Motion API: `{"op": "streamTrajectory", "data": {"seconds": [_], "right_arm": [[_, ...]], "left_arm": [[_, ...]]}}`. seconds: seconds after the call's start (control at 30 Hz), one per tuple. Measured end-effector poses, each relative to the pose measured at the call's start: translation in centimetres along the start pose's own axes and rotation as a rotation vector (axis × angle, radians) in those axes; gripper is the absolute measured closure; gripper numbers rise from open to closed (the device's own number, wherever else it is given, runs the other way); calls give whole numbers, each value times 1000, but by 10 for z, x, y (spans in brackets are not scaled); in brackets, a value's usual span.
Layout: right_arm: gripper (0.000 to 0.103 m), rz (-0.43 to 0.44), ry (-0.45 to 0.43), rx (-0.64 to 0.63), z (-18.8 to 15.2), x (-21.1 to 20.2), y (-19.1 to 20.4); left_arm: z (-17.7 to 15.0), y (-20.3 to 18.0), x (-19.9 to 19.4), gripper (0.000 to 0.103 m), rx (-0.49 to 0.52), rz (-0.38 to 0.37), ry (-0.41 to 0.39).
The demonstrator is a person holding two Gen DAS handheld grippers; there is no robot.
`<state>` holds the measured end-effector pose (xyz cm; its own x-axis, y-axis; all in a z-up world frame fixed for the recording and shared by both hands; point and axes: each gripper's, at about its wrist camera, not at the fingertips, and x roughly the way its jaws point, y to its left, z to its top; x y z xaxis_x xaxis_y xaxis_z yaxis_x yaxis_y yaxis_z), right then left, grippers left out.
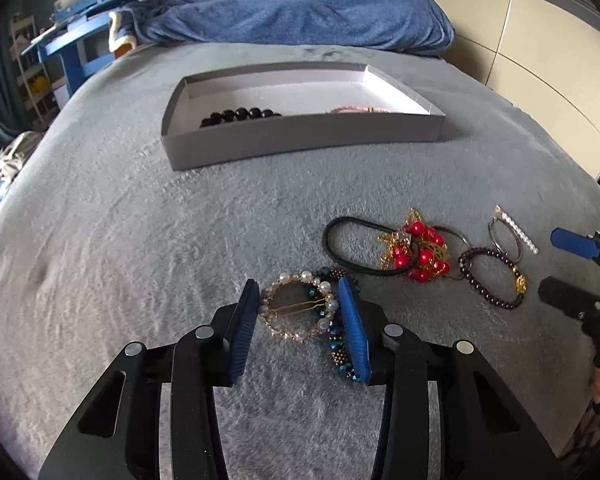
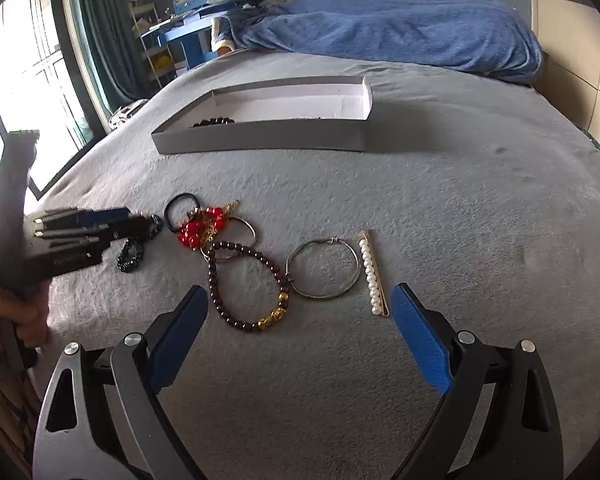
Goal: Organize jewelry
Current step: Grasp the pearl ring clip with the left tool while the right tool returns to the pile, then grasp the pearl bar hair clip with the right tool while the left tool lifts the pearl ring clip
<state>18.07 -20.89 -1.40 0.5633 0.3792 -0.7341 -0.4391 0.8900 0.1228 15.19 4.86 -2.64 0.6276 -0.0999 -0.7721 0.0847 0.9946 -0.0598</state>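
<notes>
Task partly complete. The grey box [image 1: 300,140] on the bed [image 1: 120,240] already holds a black bead bracelet [image 1: 240,116] and a pink item [image 1: 360,110] largely hidden by the near wall. Outstanding on the bed: a pearl ring clip [image 1: 298,310] lying on a blue beaded bracelet [image 1: 340,344], a black hair tie [image 1: 352,248], a red bead and gold chain tangle [image 1: 418,254], a dark garnet bracelet [image 2: 246,284], a wire bangle [image 2: 323,269] and a pearl bar clip [image 2: 372,278]. The left gripper [image 1: 300,320] has its jaws set either side of the pearl ring clip, narrowed but with no firm clamp evident. The right gripper [image 2: 300,336] stands wide apart, empty, above the garnet bracelet and bangle.
</notes>
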Motion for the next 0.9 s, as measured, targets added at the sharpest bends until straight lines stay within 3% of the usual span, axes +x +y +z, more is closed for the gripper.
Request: {"op": "streamTrajectory", "data": {"seconds": [0.3,0.47,0.63,0.9], "right_arm": [[15,-59,-10,99,5,0,-26],[29,-107,28,132,1,5,-39],[58,-146,73,98,-3,14,-40],[66,-157,73,65,0,22,-40]], "left_arm": [[8,39,-26,61,-159,18,-79],[7,46,-20,61,-180,49,-47],[1,46,-11,60,-175,56,-2],[-5,45,1,59,-163,51,38]]}}
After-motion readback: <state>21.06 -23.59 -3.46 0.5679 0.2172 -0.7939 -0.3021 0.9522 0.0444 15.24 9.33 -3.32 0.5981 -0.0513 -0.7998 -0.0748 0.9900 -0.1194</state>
